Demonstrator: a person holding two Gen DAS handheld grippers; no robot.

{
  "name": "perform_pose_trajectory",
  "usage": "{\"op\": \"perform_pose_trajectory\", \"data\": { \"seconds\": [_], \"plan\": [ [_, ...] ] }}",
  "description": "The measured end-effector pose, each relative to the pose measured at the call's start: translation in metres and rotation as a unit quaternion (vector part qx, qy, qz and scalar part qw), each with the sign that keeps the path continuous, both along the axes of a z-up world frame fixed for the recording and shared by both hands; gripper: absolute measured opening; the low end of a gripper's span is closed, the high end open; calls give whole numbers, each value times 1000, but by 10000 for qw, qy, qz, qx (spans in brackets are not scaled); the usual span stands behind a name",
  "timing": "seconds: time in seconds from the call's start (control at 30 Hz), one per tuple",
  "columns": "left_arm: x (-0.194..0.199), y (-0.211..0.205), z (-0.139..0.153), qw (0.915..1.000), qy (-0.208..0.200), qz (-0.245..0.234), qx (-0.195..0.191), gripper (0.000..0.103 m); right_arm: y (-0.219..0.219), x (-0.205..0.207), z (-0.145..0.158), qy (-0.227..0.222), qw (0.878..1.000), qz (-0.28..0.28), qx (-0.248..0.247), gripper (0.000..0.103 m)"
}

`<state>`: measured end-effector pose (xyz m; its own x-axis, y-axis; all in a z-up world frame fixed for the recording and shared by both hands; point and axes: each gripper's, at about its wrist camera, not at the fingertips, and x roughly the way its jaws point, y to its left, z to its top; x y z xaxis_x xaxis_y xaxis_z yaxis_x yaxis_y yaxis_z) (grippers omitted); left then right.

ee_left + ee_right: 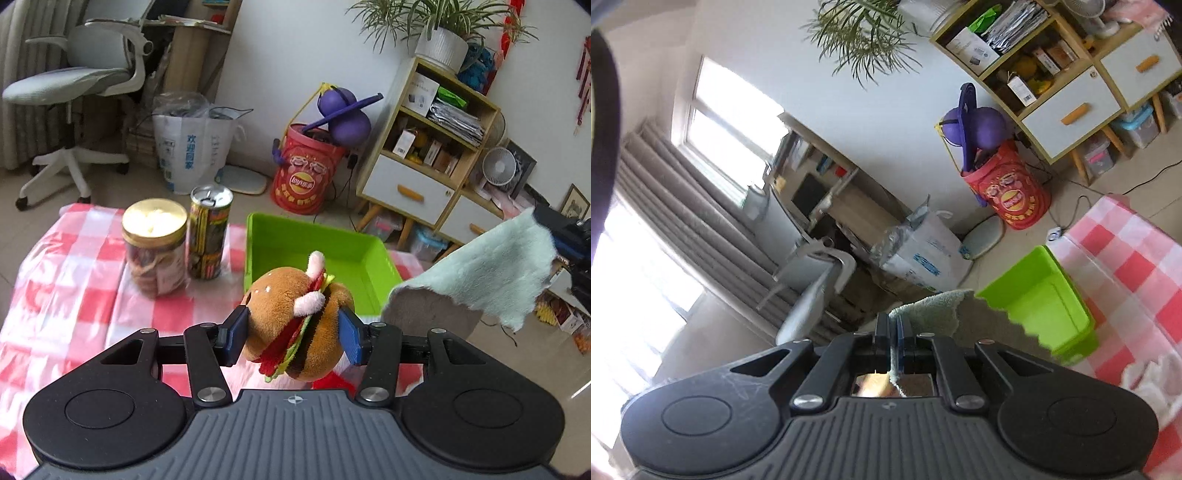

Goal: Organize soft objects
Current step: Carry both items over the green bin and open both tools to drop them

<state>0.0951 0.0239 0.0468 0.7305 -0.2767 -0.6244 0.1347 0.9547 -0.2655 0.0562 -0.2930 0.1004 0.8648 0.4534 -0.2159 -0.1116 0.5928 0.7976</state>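
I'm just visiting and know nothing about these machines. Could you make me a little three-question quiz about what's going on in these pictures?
1. True or false: the left claw grips a brown plush hamburger toy.
2. What does the right claw pinch? A) a shiny drink can B) a pale green fleecy cloth C) a purple ball
3. Fill in: the bright green plastic bin on the red-and-white checked tablecloth holds ______.

Key
1. True: its blue pads press both sides of the toy.
2. B: the pale green fleecy cloth sits between the closed pads.
3. Nothing: its inside looks empty.
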Motion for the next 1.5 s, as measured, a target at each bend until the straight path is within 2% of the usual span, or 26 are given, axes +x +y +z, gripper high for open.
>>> {"op": "perform_pose_trajectory", "data": {
  "seconds": [0.2, 0.4, 0.7, 0.9, 1.1, 1.33, 1.43, 1.47, 1.5],
  "plan": [
    [35, -8, -4, 10000, -12, -32, -46, 52, -12, 25, 10, -411, 9989, -69, 199, 0],
    [67, -21, -22, 9996, -96, -237, 79, 52, -17, 60, -20, -343, 9989, -40, 327, 0],
    [106, -44, -68, 9990, 113, -357, 236, 53, -20, 109, -85, 384, 9991, -34, 175, 0],
    [119, -54, -87, 9977, 256, -394, 485, 54, -18, 121, -118, 888, 9960, -58, -67, 0],
    [125, -56, -98, 9959, 400, -204, 792, 56, -14, 124, -129, 1187, 9909, -106, -634, 0],
    [128, -60, -102, 9943, 357, -129, 999, 63, -11, 125, -130, 1296, 9869, -127, -957, 0],
    [125, -62, -100, 9940, 293, -208, 1037, 68, -13, 123, -129, 1312, 9874, -103, -877, 0],
    [123, -62, -99, 9941, 272, -224, 1030, 71, -14, 122, -128, 1299, 9878, -110, -854, 8],
    [122, -61, -98, 9944, 269, -241, 996, 74, -14, 121, -126, 1289, 9880, -120, -843, 24]
  ]
}}
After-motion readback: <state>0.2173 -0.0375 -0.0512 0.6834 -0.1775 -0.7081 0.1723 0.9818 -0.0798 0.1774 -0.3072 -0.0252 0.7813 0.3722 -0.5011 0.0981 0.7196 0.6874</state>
